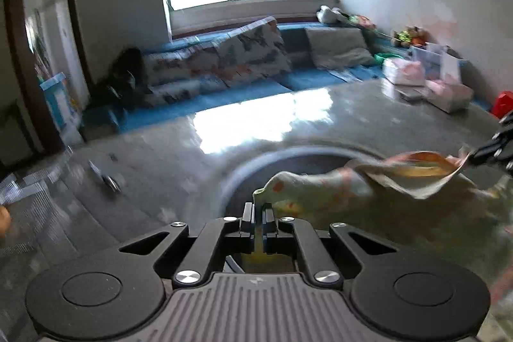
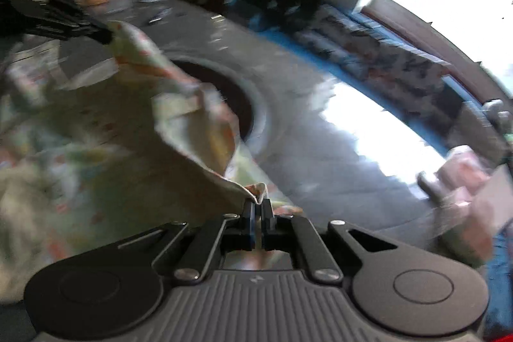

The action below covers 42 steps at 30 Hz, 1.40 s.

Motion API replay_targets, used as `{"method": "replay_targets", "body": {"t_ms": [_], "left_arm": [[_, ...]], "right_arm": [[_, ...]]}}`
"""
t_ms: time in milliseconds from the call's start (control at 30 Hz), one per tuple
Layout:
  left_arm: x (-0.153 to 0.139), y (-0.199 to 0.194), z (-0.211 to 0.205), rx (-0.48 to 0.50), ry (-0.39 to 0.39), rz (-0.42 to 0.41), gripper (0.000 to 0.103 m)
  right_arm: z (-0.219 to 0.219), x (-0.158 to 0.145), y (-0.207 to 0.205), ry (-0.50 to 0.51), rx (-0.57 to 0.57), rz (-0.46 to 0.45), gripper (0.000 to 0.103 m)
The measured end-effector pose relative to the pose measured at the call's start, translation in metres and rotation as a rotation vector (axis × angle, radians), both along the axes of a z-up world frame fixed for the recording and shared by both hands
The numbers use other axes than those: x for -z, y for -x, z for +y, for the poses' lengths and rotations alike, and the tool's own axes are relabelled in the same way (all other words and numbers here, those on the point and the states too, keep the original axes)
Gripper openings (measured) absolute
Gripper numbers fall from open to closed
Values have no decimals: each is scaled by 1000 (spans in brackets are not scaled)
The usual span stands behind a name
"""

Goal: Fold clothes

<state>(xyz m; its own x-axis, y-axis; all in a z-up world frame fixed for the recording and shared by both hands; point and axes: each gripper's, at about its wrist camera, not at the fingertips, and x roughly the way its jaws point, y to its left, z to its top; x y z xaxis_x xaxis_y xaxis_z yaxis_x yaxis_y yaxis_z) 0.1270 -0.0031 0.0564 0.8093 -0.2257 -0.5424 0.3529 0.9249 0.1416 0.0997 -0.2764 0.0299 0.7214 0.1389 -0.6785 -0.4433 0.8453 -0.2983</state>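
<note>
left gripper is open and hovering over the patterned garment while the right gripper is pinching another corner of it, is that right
Not quite. The left gripper is not open: the left wrist view shows it shut on an edge of the patterned garment. The rest stands: the right gripper is pinching another corner of the garment, as the right wrist view shows.

The garment hangs over the table, sofa behind.

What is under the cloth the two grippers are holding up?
Under the cloth lies the grey table with its dark round recess. The cloth hides part of the recess and the table nearer the camera.
</note>
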Motion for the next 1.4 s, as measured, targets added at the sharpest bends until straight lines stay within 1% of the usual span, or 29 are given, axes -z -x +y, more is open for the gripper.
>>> {"method": "replay_targets", "body": {"t_ms": [67,133,167,267,300,333,367,433,467,533,633,733,800,867,933,967,1000,1033,1100,1133,1200,1300,1400], "left_arm": [[-7,-9,-1,-15,3,-69,4],[-15,-14,-6,-21,-11,-165,3],[-16,-18,-9,-34,-30,-197,3],[-5,-38,-13,-57,-39,-160,4],[1,-45,-12,-80,-49,-128,4],[8,-52,-11,-103,-58,-95,4],[14,-58,-9,-118,-51,-56,5],[20,-65,-3,-120,-5,23,7],[23,-69,0,-121,16,59,7],[25,-68,1,-116,16,77,7],[28,-64,-1,-100,15,86,9],[30,-60,-8,-77,27,92,9],[31,-60,-14,-67,35,99,9],[31,-62,-18,-70,41,114,9],[32,-65,-19,-71,47,119,9],[32,-66,-20,-71,50,120,11],[32,-69,-19,-71,59,122,16],[33,-72,-18,-70,71,131,18],[33,-78,-17,-68,87,145,30],[34,-81,-18,-68,91,149,33],[36,-87,-22,-60,83,152,42],[41,-96,-29,-45,72,164,43],[48,-104,-33,-45,65,176,41]], "right_arm": [[-9,-10,-12,-36,83,-64,3],[-21,-20,-23,-86,174,-134,2],[-26,-18,-29,-102,210,-134,2],[-42,-5,-51,-147,324,-85,3],[-48,0,-58,-162,361,-68,5],[-51,5,-64,-178,395,-54,10],[-54,9,-67,-190,416,-43,11],[-58,8,-68,-210,435,-50,14],[-58,5,-67,-222,433,-53,15],[-57,0,-63,-241,402,-38,18],[-40,2,-58,-235,309,38,22],[-24,6,-52,-232,219,112,22],[-9,2,-51,-238,161,110,22],[5,-4,-57,-247,129,102,22],[17,-6,-70,-258,99,116,22],[23,-7,-77,-264,84,127,22],[29,-7,-84,-270,69,137,22],[35,-7,-89,-268,53,144,22],[45,-3,-97,-248,34,155,22],[49,1,-101,-239,29,164,22],[56,8,-108,-221,24,180,22],[58,18,-115,-192,24,183,22],[56,25,-121,-204,6,214,22]]}}
